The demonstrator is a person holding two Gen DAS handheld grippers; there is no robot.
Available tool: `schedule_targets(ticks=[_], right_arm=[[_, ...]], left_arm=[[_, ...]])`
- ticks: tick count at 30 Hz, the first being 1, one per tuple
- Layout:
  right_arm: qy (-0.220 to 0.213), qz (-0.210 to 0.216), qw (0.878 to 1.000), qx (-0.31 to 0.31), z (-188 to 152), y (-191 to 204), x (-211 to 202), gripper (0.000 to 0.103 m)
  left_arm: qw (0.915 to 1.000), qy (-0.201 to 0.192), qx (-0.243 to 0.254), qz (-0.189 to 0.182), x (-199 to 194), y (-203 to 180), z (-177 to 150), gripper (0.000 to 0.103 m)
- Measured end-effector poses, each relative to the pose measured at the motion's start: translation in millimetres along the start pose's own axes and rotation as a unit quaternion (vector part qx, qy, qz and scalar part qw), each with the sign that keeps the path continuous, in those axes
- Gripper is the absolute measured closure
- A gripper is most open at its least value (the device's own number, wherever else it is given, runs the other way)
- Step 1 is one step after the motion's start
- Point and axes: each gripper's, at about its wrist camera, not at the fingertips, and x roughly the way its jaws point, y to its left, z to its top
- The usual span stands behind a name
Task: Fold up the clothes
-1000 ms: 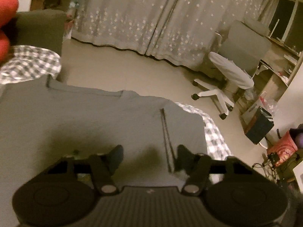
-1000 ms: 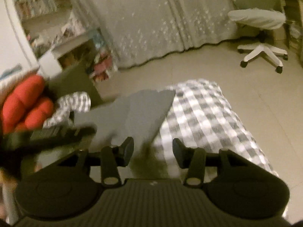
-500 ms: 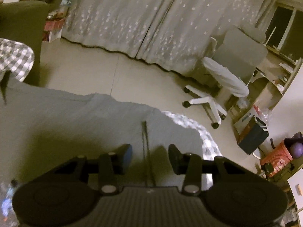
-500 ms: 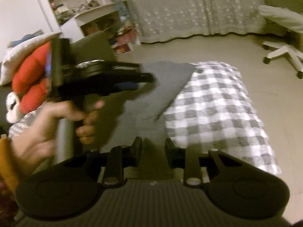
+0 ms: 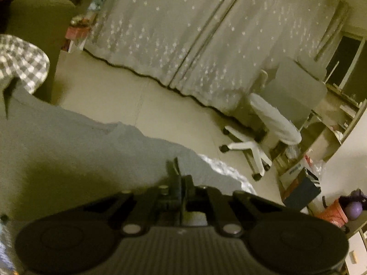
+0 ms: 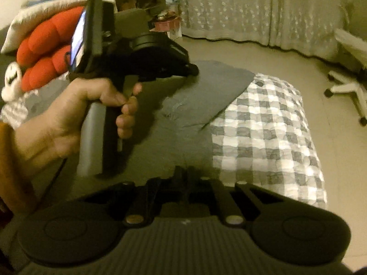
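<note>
A grey garment (image 5: 80, 151) lies spread flat on a checkered bedspread (image 6: 263, 126). In the left wrist view my left gripper (image 5: 182, 184) is shut, its fingers pinching a dark raised fold of the garment near its right edge. The right wrist view shows my right gripper (image 6: 184, 178) shut on the garment (image 6: 195, 105) at its near edge, beside the checkered cover. A hand (image 6: 75, 114) holds the left gripper (image 6: 193, 70) farther back over the cloth, tips pressed down on it.
A white office chair (image 5: 270, 123) stands on the bare floor past the bed, in front of long curtains (image 5: 206, 34). Boxes and bags (image 5: 302, 183) crowd the right wall. A red plush (image 6: 45, 52) and a pillow lie at the bed's left.
Both grippers have gone from open to shut on the grey garment. The left one slid right along the cloth to the dark fold; the right one rolled and dropped to the near edge.
</note>
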Motion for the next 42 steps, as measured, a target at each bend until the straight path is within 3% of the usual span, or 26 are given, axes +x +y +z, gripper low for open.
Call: schedule_targets(ticks=[6, 12, 23, 34, 38, 42], right_arm=[[-0.033, 0.069, 0.994, 0.073, 12, -7, -12, 0.1], [-0.049, 0.113, 0.986, 0.114, 26, -3, -3, 0.1], [-0.028, 0.132, 0.985, 0.103, 31, 26, 26, 0.1], [-0.027, 0.117, 0.987, 0.107, 30, 26, 31, 0.1], [-0.037, 0.114, 0.987, 0.111, 30, 19, 26, 0.089], [-0.05, 0.107, 0.986, 0.117, 36, 8, 18, 0.089]], left_arm=[[0.9993, -0.033, -0.017, 0.004, -19, 9, 17, 0.101], [0.9981, -0.052, -0.02, 0.026, -31, 25, 33, 0.101], [0.9921, -0.081, -0.011, 0.095, -51, 63, 28, 0.101], [0.99, -0.081, 0.001, 0.116, -50, 75, 27, 0.101], [0.9893, -0.082, 0.006, 0.121, -51, 74, 26, 0.101], [0.9886, -0.082, 0.011, 0.125, -52, 74, 25, 0.101]])
